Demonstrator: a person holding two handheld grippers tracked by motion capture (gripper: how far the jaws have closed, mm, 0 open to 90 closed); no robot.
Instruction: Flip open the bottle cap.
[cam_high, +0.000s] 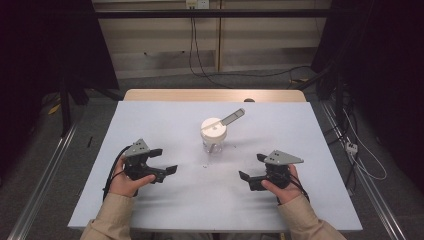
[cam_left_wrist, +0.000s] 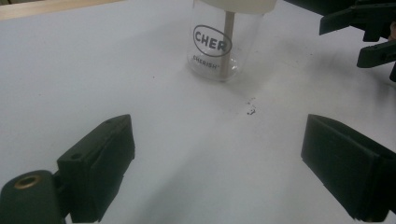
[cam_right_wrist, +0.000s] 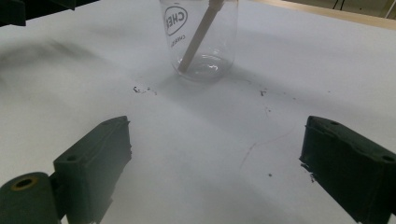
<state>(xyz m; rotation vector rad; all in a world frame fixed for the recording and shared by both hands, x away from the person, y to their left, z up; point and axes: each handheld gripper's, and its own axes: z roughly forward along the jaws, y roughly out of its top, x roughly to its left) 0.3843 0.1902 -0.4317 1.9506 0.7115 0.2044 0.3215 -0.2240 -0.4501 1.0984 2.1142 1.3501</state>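
Both my grippers sit low over the white table (cam_high: 165, 120), jaws spread wide and nothing in either one. The left gripper (cam_high: 159, 161) and right gripper (cam_high: 253, 169) flank the glass jar (cam_high: 213, 136), which stands mid-table between and a bit beyond them, white lid (cam_high: 213, 126) on, a stick (cam_left_wrist: 228, 44) poking down inside. Looks like the approach stage, I think. Next I'd steady the jar with one gripper and go for the lid or handle with the other.
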